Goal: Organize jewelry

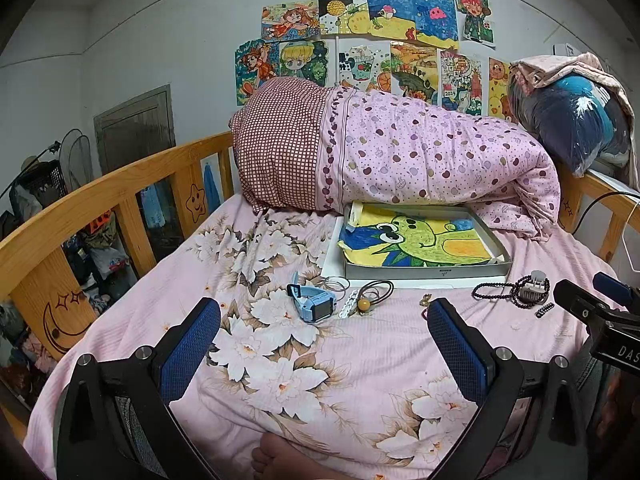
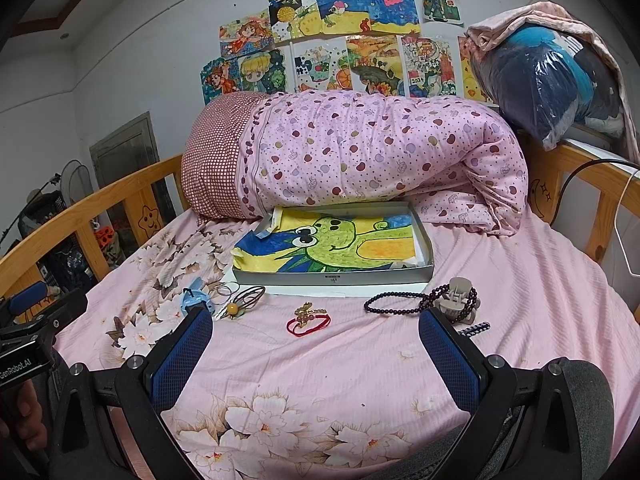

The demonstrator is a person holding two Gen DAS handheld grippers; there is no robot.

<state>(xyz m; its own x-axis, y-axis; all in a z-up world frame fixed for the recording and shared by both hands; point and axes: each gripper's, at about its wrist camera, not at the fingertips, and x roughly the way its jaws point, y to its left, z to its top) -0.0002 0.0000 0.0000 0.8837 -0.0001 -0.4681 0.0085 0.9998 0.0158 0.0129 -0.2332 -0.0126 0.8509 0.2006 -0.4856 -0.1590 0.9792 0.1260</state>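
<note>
Jewelry lies scattered on the pink floral bedsheet in front of a shallow grey box (image 1: 428, 272) (image 2: 332, 278) lined with a frog drawing. A blue watch (image 1: 314, 303) (image 2: 191, 299), thin rings (image 1: 336, 283) (image 2: 225, 290), a brown hair tie with a yellow bead (image 1: 370, 294) (image 2: 240, 302), a red cord bracelet (image 2: 308, 320), a dark bead necklace (image 1: 498, 293) (image 2: 394, 304) and a grey claw clip (image 1: 535, 285) (image 2: 456, 295) are spread out. My left gripper (image 1: 324, 344) is open above the sheet, short of the watch. My right gripper (image 2: 316, 354) is open, near the bracelet.
A rolled pink quilt (image 1: 400, 152) (image 2: 360, 152) lies behind the box. Wooden bed rails (image 1: 100, 196) (image 2: 580, 176) run along both sides. A bare foot (image 1: 280, 460) rests at the near edge. The other gripper (image 1: 600, 316) shows at the right of the left wrist view.
</note>
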